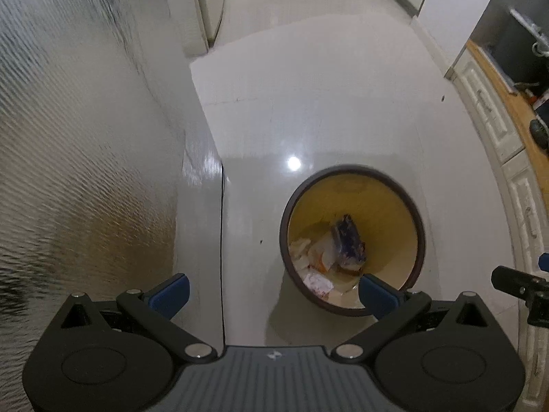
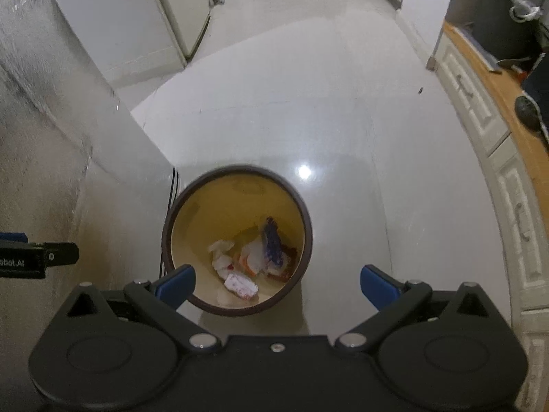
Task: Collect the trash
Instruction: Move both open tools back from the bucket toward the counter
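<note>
Both grippers hang over the pale, glossy floor (image 2: 308,120), pointing steeply down at a round bin (image 2: 236,185) with a dark brown rim and a yellow inside. The left gripper (image 1: 274,292) has its blue-padded fingers (image 1: 171,292) spread as wide as they go, with nothing between them; the bin sits under its right finger. The right gripper (image 2: 278,286) is just as wide and just as empty, with the bin below its left finger.

The trash (image 2: 250,261) lies at the bottom of the bin: crumpled white paper, a scrap with red marks, a piece with orange on it, and a blue and white printed wrapper (image 1: 348,243) standing up among the rest. Any print on these is too blurred to read.

In the right wrist view, the side of the left gripper pokes in at the left edge, and white lettering (image 2: 12,262) on its black body reads "obot.AI", its start cut off by the frame. On the left gripper's grey body there is a small pale logo (image 1: 273,355), too small to make out.

A textured wall (image 1: 68,137) runs along the left, and a thin black cable (image 1: 223,240) drops down beside it. White cabinets (image 2: 480,110) with a wooden worktop (image 2: 494,79) curve along the right.
</note>
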A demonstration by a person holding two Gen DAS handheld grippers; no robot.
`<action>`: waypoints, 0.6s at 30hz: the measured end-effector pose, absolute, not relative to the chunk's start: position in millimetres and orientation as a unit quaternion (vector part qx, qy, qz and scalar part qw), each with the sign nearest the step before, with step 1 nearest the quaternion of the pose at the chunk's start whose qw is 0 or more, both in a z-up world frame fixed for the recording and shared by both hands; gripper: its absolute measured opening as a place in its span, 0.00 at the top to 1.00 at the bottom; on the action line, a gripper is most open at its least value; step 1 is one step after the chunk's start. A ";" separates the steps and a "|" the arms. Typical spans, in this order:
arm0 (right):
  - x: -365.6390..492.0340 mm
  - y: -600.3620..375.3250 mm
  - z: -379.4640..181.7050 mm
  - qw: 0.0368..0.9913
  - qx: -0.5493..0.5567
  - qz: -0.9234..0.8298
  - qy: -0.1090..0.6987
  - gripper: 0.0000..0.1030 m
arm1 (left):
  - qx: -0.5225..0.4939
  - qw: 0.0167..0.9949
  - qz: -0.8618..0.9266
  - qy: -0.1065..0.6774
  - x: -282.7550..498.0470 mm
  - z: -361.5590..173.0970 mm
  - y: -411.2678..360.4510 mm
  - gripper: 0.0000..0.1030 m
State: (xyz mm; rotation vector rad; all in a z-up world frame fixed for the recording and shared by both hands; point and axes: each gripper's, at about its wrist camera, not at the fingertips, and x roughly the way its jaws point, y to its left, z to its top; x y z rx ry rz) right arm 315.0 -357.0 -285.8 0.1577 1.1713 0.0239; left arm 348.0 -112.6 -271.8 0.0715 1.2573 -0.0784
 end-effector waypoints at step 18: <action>264.0 -374.6 -177.6 0.892 0.064 -0.016 0.447 0.00 | 0.022 0.874 -0.063 0.481 296.3 -160.2 -125.5 0.00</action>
